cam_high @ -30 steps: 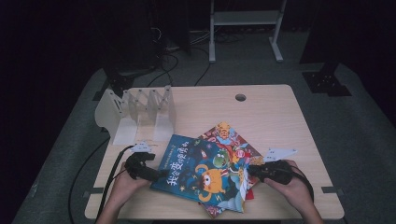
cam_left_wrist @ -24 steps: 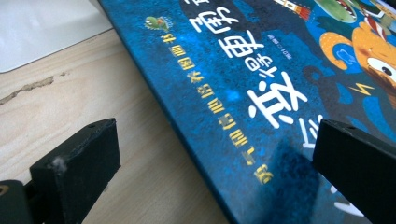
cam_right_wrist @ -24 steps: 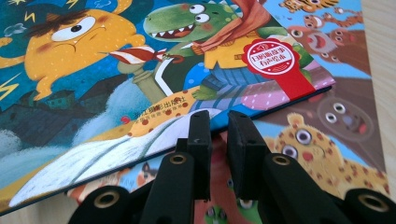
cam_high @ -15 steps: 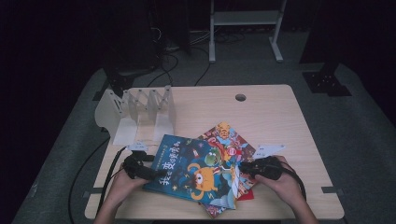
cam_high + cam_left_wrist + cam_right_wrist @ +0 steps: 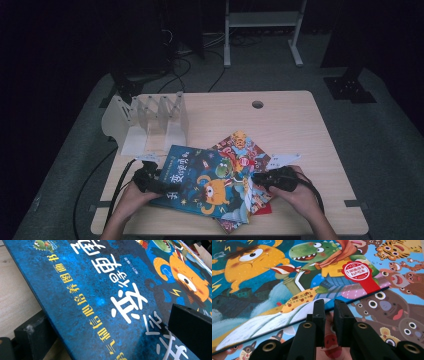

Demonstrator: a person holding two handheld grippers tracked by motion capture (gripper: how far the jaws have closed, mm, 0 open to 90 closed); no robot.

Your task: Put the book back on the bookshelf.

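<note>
l gripper (image 5: 161, 186) clamps blue book (image 5: 205, 185) edge — r gripper (image 5: 329, 305) jaws nearly shut, gripping nothing.

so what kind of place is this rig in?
Looks like a lab or data-collection studio, not a home: a lone wooden table on grey carpet, dark surroundings, cables and a metal stand behind it, with picture books and a white book rack as props.

2 black grippers, brass-ringed screws, trailing black cables, bare forearms
</note>
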